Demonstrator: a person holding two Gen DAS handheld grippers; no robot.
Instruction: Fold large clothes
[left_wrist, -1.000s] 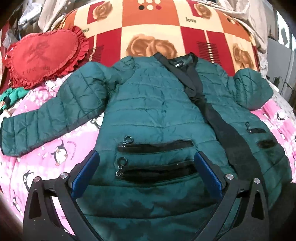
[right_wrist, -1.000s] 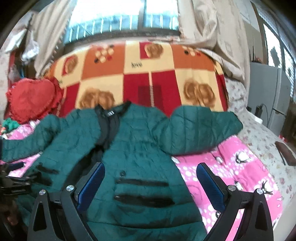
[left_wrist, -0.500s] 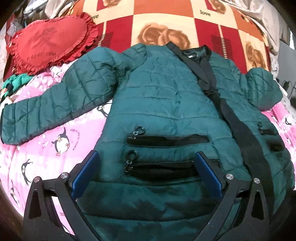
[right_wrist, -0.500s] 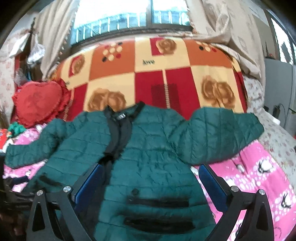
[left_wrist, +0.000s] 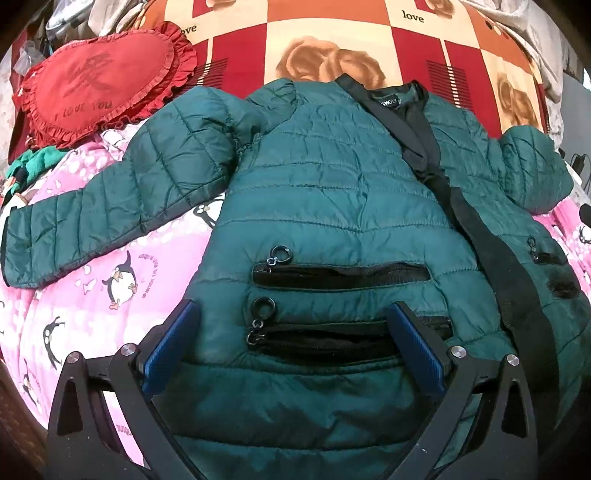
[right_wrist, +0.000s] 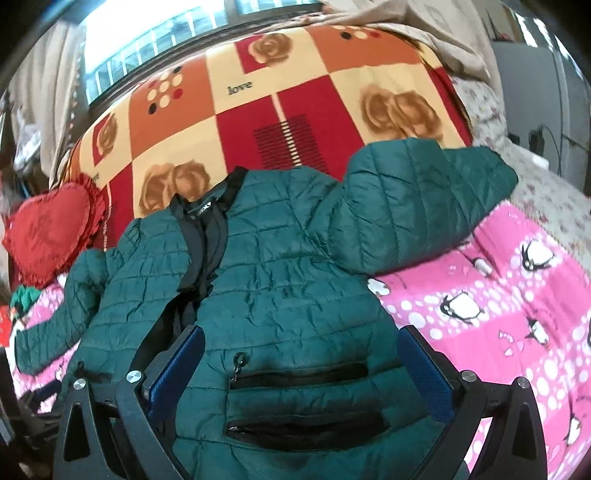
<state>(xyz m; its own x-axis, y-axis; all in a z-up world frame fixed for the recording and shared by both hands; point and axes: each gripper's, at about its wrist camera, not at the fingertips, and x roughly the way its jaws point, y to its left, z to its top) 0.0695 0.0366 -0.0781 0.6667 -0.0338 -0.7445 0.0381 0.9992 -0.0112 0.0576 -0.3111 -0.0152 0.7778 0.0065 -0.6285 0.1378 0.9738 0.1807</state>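
Both the left gripper (left_wrist: 291, 332) and right gripper (right_wrist: 301, 360) hover spread wide, empty, over the green jacket (left_wrist: 332, 192), which lies front-up along the bed (right_wrist: 498, 295), collar toward the far edge.

Jacket (left_wrist: 325, 192) flat on penguin blanket (left_wrist: 92, 295); heart pillow (left_wrist: 99, 92) behind left sleeve; checked blanket (left_wrist: 332, 33) behind collar.

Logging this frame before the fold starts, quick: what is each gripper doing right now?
Left gripper: open, holding nothing, over the green jacket.
Right gripper: open, holding nothing, over the same jacket.
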